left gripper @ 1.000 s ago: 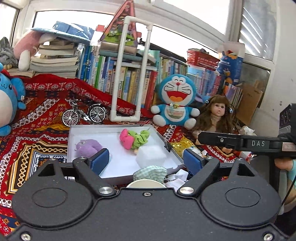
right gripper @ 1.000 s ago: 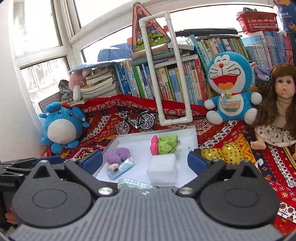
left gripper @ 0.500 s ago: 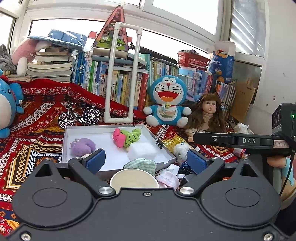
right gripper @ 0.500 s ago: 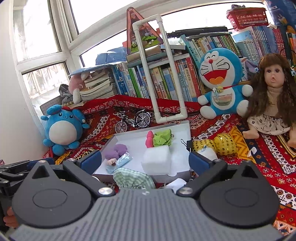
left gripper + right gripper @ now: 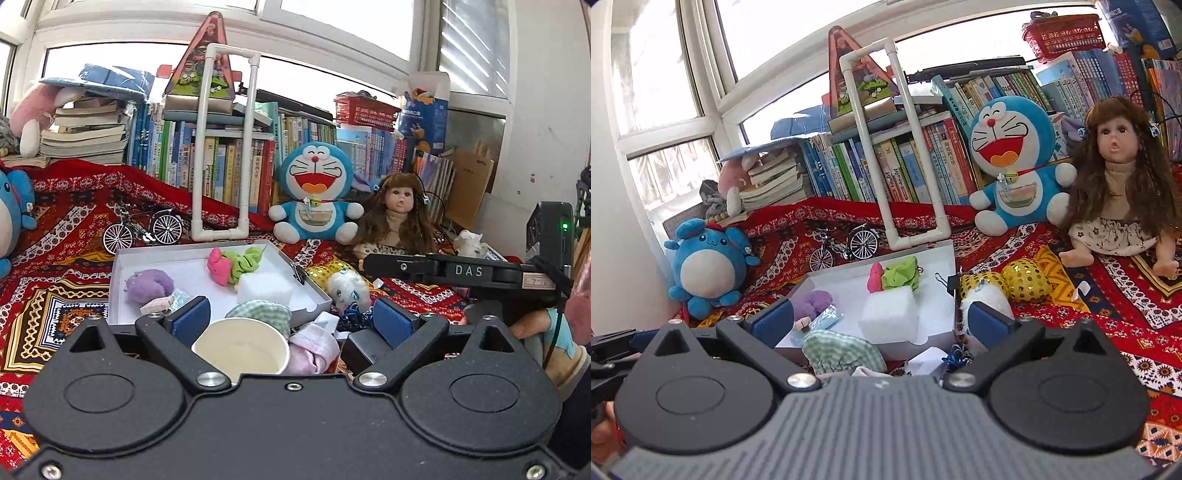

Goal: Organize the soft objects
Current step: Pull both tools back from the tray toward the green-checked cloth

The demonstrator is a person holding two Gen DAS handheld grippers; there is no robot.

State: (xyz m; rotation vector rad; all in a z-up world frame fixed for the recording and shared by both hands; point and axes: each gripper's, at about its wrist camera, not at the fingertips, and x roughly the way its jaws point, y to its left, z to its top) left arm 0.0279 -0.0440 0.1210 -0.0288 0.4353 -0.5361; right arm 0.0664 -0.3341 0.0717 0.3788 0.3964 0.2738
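Note:
A white tray (image 5: 122, 266) on the red patterned cloth holds a purple plush (image 5: 147, 284), a pink and green scrunchie (image 5: 232, 262) and a white sponge block (image 5: 264, 290). My left gripper (image 5: 291, 321) is open, short of the tray's near edge. Between its fingers lie a paper cup (image 5: 240, 349), a green checked cloth (image 5: 258, 314) and a pink cloth (image 5: 314, 350), none of them gripped. My right gripper (image 5: 882, 321) is open too, above the checked cloth (image 5: 842, 350), facing the tray (image 5: 945, 258) and sponge (image 5: 890, 314).
A white fluffy toy (image 5: 347, 288) and gold sequin pillows (image 5: 1023, 278) lie right of the tray. Behind it stand a toy bicycle (image 5: 142, 232), a white pipe frame (image 5: 225, 147), a blue cat plush (image 5: 314, 192), a doll (image 5: 397, 218) and rows of books. A round blue plush (image 5: 705, 266) sits far left.
Both grippers have drawn back and sunk a little, so the tray looks farther off. The paper cup and pink cloth have come into the left wrist view.

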